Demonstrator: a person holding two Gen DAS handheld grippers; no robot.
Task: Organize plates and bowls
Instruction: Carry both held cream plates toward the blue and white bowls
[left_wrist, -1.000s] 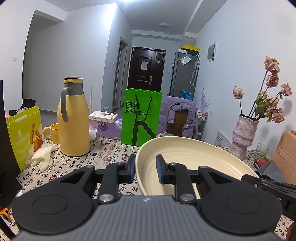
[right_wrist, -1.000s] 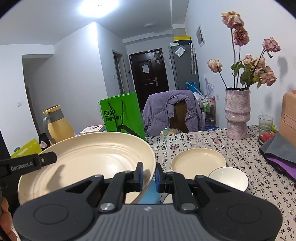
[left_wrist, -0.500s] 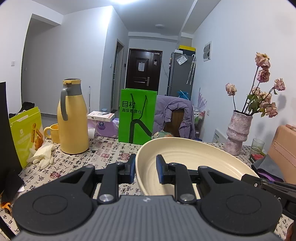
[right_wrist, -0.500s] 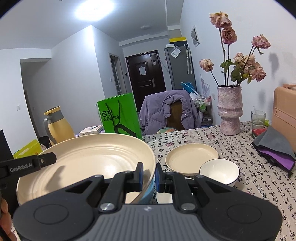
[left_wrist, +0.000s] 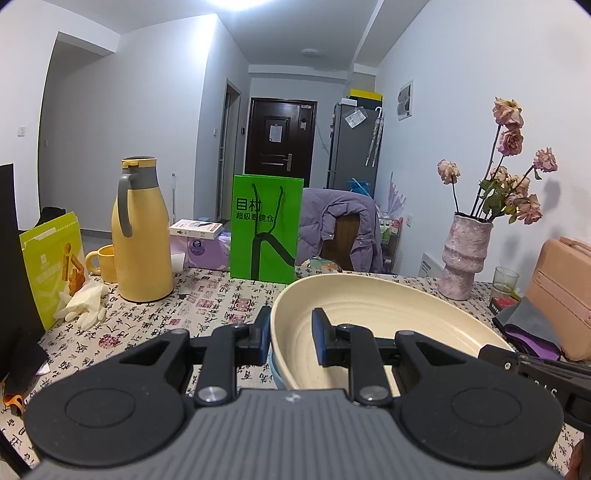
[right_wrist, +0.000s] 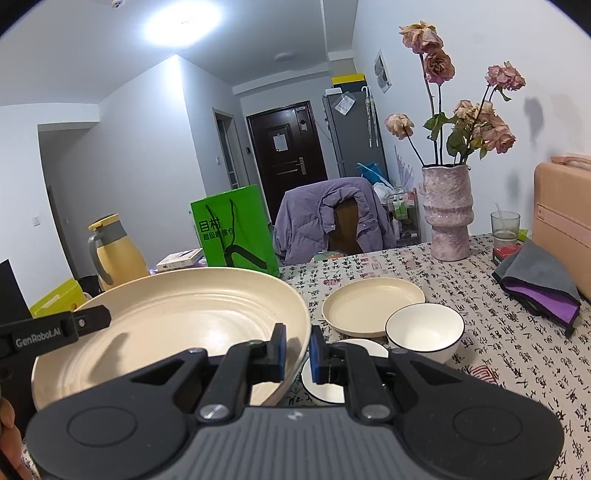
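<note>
Two tongs: both mine, both clamped on one large cream ribbed bowl (right_wrist: 177, 317)
Left tongs (left_wrist: 290, 334): pinching the bowl's left rim, one pad outside, one inside
Right tongs (right_wrist: 295, 349): nipped on its right rim — gap narrow
Bowl: held between them above the script-printed tablecloth (right_wrist: 480, 354)
Beside it: flat cream plate (right_wrist: 373, 304), white black-rimmed bowl (right_wrist: 424, 328) — touching
Far left: yellow jug (left_wrist: 142, 236)

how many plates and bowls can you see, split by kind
cream plates: 2, the large cream plate held by both grippers and the smaller cream plate on the table
white bowls: 2, the black-rimmed white bowl and a second white bowl, partly hidden behind the right gripper
total: 4
</note>
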